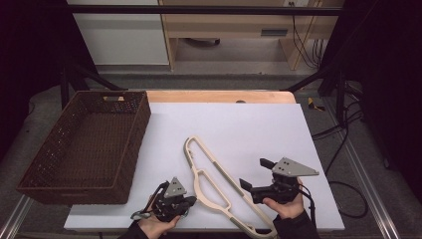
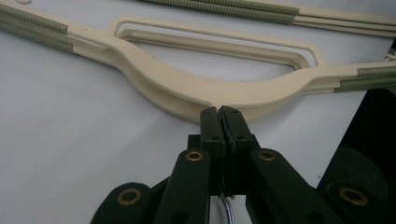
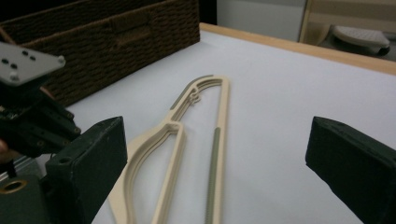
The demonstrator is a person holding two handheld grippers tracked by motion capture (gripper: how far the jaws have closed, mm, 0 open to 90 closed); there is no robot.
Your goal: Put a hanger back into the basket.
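A cream hanger with grey-green grip strips lies flat on the white tabletop, running from the middle toward the near right. My left gripper sits at the near edge, at the hanger's neck. Its jaws are pressed together on the thin metal hook, whose silver curve shows just behind the pads. My right gripper hovers to the right of the hanger with its jaws wide apart. Nothing is between them, and the hanger's long bar lies on the table beyond them.
A brown wicker basket with nothing in it stands along the table's left side. A wooden table edge borders the white top at the back. Cables and dark frame posts stand off to the right.
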